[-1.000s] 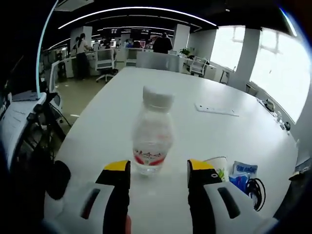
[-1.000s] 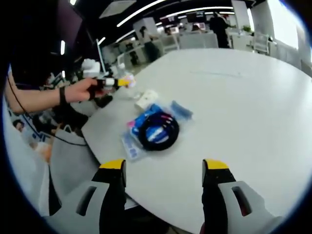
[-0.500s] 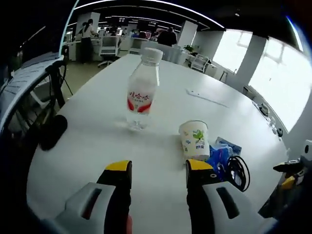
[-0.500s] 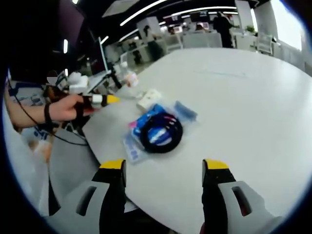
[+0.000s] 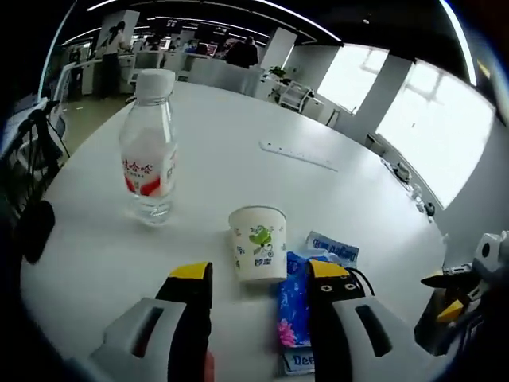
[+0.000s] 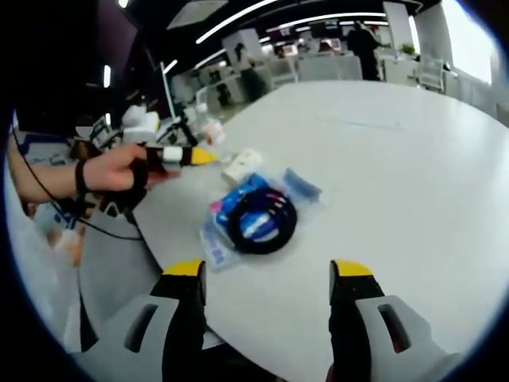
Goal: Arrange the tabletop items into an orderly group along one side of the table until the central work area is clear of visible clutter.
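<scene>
- Left gripper (image 5: pixel 258 277): jaws apart, nothing between them. A second earlier the water bottle (image 5: pixel 149 143) stood right between the tips; it then stood well off, toward the upper left of the left gripper view, upright on the table (image 5: pixel 238 171).
- Reading: bottle released and set down, the left gripper backed away; that item looked placed.
- Paper cup (image 5: pixel 258 243) stood upright just ahead of the left jaws, mouth up, long axis vertical. Likely the next item to pick up.
- Blue packets (image 5: pixel 296 306) lay flat just beside the cup, long side running away from the camera.
- Right gripper (image 6: pixel 267 278): jaws apart, empty, hanging over the table edge near the black cable coil (image 6: pixel 262 221), which lay flat on the packets.
- Items sat grouped near one table edge; centre mostly bare apart from a flat strip (image 5: pixel 297 155).
</scene>
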